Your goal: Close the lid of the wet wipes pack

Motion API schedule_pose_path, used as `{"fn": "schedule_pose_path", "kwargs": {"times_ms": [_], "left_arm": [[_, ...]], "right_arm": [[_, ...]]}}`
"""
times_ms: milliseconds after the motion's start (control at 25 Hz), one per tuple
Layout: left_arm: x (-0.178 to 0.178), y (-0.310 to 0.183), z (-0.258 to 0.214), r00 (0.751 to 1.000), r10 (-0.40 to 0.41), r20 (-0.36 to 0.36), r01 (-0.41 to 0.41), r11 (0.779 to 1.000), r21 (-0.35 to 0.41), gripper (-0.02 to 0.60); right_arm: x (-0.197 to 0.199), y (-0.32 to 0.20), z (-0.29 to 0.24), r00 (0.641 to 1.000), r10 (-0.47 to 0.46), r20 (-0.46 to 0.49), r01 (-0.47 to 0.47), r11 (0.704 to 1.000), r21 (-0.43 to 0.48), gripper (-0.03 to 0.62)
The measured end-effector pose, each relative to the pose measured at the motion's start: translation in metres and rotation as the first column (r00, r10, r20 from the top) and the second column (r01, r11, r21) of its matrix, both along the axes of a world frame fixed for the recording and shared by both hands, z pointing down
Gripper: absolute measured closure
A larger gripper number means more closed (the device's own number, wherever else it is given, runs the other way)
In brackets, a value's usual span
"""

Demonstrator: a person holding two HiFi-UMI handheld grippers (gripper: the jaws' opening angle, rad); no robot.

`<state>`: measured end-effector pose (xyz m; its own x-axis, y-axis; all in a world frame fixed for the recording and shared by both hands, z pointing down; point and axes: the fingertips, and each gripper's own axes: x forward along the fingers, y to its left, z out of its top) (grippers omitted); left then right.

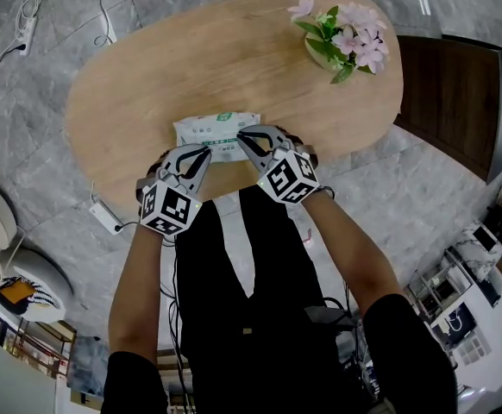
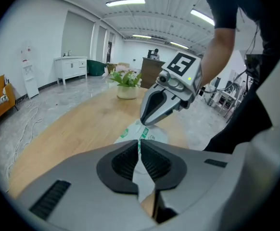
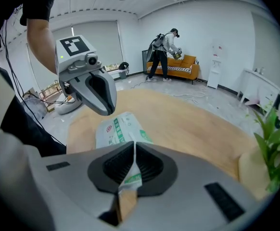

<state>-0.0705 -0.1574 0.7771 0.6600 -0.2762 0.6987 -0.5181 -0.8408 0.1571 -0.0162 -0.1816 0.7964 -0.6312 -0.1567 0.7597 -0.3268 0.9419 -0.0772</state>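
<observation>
The white and green wet wipes pack [image 1: 212, 130] lies flat near the front edge of the oval wooden table [image 1: 147, 84]. My left gripper [image 1: 204, 152] is shut, its tips over the pack's near edge. My right gripper [image 1: 242, 134] is also shut, with its tips over the pack's right half. In the left gripper view the shut jaws [image 2: 140, 144] point at the pack [image 2: 152, 134], and the right gripper [image 2: 149, 117] hangs just above it. In the right gripper view the pack [image 3: 118, 129] runs under the shut jaws [image 3: 134, 146], with the left gripper [image 3: 104, 110] beside it. The lid is hidden.
A pot of pink flowers [image 1: 341, 41] stands at the table's far right end. A dark cabinet [image 1: 445, 102] sits to the right of the table. A power strip [image 1: 106, 216] lies on the floor at the near left. A person [image 3: 166, 47] stands far off by an orange sofa.
</observation>
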Motion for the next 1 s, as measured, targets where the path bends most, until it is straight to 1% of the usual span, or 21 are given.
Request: {"fn": "schedule_pose_path", "kwargs": {"times_ms": [160, 240, 360, 440, 520, 600, 720, 1000], "left_arm": [[0.006, 0.001, 0.007, 1.0, -0.006, 0.006, 0.006, 0.999, -0.032, 0.552], [0.007, 0.0, 0.011, 1.0, -0.006, 0.017, 0.007, 0.999, -0.043, 0.552], [0.006, -0.003, 0.017, 0.999, -0.009, 0.038, 0.011, 0.999, -0.051, 0.552], [0.004, -0.004, 0.019, 0.999, -0.016, 0.05, 0.019, 0.998, -0.056, 0.552], [0.002, -0.005, 0.021, 0.998, -0.022, 0.058, 0.026, 0.998, -0.06, 0.552], [0.002, -0.006, 0.023, 0.998, -0.025, 0.065, 0.029, 0.998, -0.063, 0.552], [0.002, -0.006, 0.024, 0.997, -0.028, 0.073, 0.033, 0.997, -0.067, 0.552], [0.002, -0.007, 0.027, 0.997, -0.027, 0.077, 0.033, 0.997, -0.071, 0.552]], "right_arm": [[0.004, -0.002, 0.003, 1.0, -0.001, -0.023, 0.001, 1.0, 0.01, 0.571], [0.005, -0.005, 0.0, 1.0, 0.012, -0.017, -0.012, 1.0, 0.021, 0.571], [-0.002, -0.006, -0.018, 0.999, 0.02, 0.045, -0.022, 0.999, 0.041, 0.572], [-0.012, 0.002, -0.03, 0.996, -0.009, 0.085, 0.006, 0.999, 0.038, 0.577], [-0.022, 0.013, -0.031, 0.995, -0.04, 0.095, 0.038, 0.999, 0.018, 0.579], [-0.027, 0.019, -0.026, 0.995, -0.037, 0.089, 0.038, 0.999, -0.017, 0.58], [-0.031, 0.02, -0.015, 0.998, -0.009, 0.069, 0.013, 0.998, -0.061, 0.582], [-0.034, 0.016, -0.002, 1.0, 0.009, 0.03, -0.007, 0.997, -0.073, 0.582]]}}
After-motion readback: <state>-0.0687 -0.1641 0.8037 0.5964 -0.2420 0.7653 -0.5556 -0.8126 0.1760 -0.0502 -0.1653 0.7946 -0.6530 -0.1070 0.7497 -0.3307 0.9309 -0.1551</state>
